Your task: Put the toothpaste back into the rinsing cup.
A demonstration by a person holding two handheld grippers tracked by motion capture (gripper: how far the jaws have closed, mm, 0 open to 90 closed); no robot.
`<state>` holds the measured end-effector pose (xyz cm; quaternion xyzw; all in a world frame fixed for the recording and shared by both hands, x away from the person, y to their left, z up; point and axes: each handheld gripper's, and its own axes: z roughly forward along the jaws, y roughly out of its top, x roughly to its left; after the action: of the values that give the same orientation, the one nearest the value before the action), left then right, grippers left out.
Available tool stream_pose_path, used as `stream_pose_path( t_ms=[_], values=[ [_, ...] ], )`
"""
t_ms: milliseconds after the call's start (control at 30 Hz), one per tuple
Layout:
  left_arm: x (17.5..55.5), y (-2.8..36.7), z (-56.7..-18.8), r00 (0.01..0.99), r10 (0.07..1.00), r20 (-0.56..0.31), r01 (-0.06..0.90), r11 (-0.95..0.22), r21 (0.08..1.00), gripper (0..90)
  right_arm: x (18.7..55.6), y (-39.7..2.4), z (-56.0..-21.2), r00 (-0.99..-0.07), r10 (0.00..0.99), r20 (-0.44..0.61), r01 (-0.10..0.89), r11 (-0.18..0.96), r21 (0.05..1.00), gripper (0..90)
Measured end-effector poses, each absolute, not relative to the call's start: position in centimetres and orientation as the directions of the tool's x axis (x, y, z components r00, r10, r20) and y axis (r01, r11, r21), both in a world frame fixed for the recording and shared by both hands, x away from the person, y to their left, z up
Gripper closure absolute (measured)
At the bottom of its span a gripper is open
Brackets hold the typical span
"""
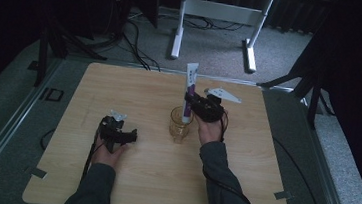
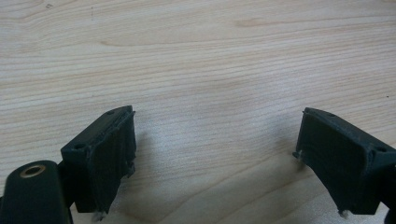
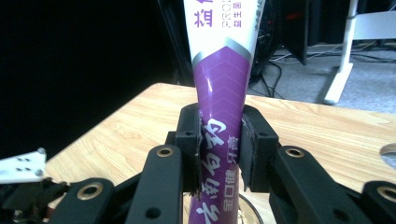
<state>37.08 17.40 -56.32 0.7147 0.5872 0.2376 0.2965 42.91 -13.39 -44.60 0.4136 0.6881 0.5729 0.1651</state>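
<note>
**Tube upright over the glass, release not yet made**

Right gripper (image 3: 219, 149) closed on the purple-and-white toothpaste tube (image 3: 223, 88), pads pressing the tube's lower purple band from both sides. Tube held upright, crimped end up. In the high view, lower end of the tube (image 1: 189, 90) dropped into the clear glass (image 1: 180, 125), just below and in front of the right fingers (image 1: 189, 101). Whether the cap already rests on the glass bottom: hard to tell, dim and small from above.

Left gripper (image 1: 116, 132) idle, well to the left of the glass, low over the worktop (image 1: 253, 169). Left fingers (image 2: 109, 149) spread wide, nothing between them, bare wood grain beneath.

Progress, as judged: pick-up and carry done, tube placed in or nearly in the glass. Left to do: open the right fingers, back away without tipping the glass.

Room: open worktop on every side of the right fingers; glass rim directly beneath them, so a straight lift likely the safest exit. Far edge of the worktop beyond the fingertips, not close. Right edge well apart. Nothing else standing on the wood near either hand.
</note>
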Motion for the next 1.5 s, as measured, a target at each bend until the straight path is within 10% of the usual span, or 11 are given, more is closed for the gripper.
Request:
stream_pose_path(
  t_ms=[1500],
  values=[
    [37.1, 17.3, -56.3, 0.200, 0.980, -0.008, 0.696, -0.136, 0.705, 12.8, 40.7, -13.2, -48.0, -0.653, 0.739, 0.165, 0.374, 0.125, 0.919, 58.7]
  ],
)
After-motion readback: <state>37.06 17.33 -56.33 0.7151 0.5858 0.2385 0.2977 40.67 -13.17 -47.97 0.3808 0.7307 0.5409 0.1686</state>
